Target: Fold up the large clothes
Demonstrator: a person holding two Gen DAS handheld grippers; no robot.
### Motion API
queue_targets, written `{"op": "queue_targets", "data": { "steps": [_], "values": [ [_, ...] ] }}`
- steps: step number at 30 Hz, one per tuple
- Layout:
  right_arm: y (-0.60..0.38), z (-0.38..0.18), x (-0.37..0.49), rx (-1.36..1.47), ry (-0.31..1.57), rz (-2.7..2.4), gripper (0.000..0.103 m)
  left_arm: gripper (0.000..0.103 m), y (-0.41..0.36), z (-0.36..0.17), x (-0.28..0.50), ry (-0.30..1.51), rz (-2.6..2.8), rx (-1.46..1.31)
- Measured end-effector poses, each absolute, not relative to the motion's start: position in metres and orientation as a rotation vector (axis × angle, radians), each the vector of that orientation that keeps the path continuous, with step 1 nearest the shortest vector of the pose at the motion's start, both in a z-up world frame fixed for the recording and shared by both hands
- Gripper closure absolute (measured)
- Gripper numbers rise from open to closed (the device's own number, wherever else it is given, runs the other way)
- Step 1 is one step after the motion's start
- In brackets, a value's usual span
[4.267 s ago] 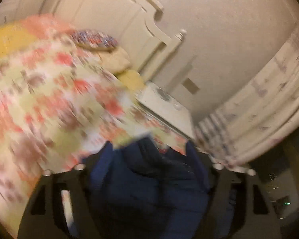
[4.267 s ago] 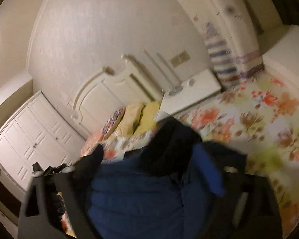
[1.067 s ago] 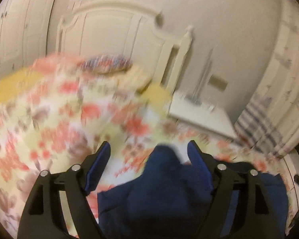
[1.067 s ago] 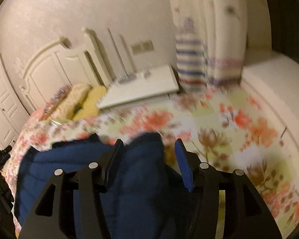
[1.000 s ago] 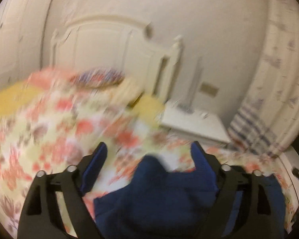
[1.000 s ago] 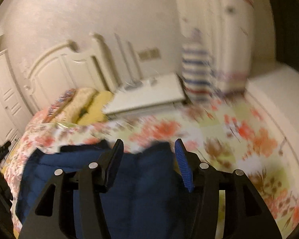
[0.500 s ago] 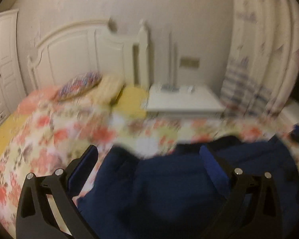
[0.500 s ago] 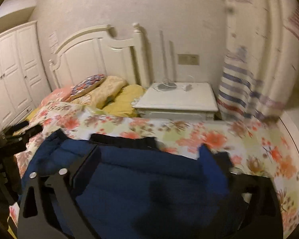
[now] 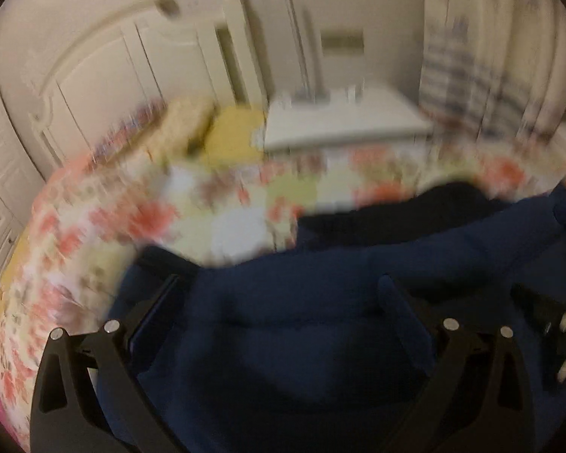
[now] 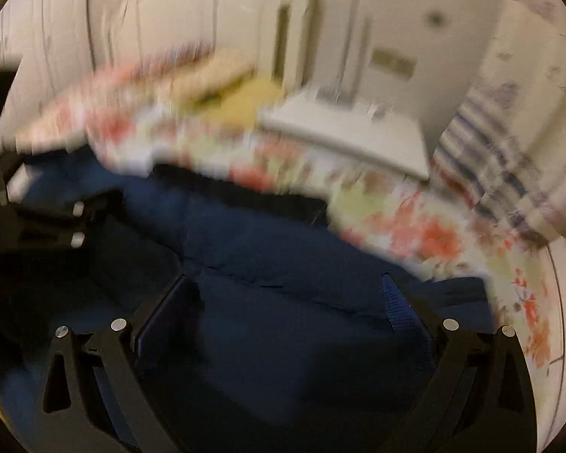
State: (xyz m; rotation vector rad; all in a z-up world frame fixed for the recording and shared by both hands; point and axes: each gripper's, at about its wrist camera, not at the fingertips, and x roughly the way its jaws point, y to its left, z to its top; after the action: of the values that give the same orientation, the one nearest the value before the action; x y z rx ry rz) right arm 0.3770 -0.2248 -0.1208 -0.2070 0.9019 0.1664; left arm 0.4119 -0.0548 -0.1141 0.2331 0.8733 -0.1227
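So the jacket [image 10: 283, 264], a big puffy navy thing, is lying on the bed [image 10: 426, 230], spread across the floral cover with a darker collar or lining edge along its far side. Both views are pretty smeared, so I can't make out seams or where the sleeves sit.

Both of my grippers are right over it, pointing down. My left gripper [image 9: 279, 313] has its jaws spread wide and has just been opening. There's navy fabric in the gap, but the pads aren't pressing on it. Same story for my right gripper [image 10: 286, 309]: jaws have just swung apart, jacket showing between them, nothing pinched. In the right view the left one shows off at the left edge, over the jacket's other end.

My read is that the jacket's been laid down and the next grab is what's in hand. To do it well, I'd pick matching spots on one edge with both grippers, pinch only the top layer plus its padding, and not scoop up the bed cover underneath. Puffy fill tends to spring back, so I'd get a deep bite and carry the edge over evenly.

Beyond the bed there are pillows [image 9: 230, 136], a white headboard [image 9: 105, 75], a white nightstand [image 9: 343, 120] and a striped curtain [image 10: 483, 158].
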Motion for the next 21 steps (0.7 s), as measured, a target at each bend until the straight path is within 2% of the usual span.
{"op": "queue_targets", "data": {
  "steps": [3, 14, 17, 19, 21],
  "values": [
    [-0.235, -0.133, 0.383, -0.129, 0.934, 0.185, 0.006, 0.002, -0.044, -0.126, 0.418, 0.913, -0.152, 0.16],
    [-0.238, -0.143, 0.384, -0.1, 0.946, 0.185, 0.005, 0.002, -0.049, -0.137, 0.415, 0.888, -0.144, 0.181],
    [-0.241, -0.137, 0.377, -0.084, 0.923, 0.206, 0.005, 0.003, -0.041, -0.131, 0.41, 0.884, -0.186, 0.145],
    [-0.255, -0.125, 0.36, -0.036, 0.921, 0.231, 0.005, 0.008, -0.02, -0.118, 0.398, 0.879, -0.267, 0.038],
    [-0.268, -0.11, 0.329, -0.015, 0.887, 0.228, 0.005, 0.007, 0.02, -0.098, 0.367, 0.826, -0.33, -0.08]
  ]
}}
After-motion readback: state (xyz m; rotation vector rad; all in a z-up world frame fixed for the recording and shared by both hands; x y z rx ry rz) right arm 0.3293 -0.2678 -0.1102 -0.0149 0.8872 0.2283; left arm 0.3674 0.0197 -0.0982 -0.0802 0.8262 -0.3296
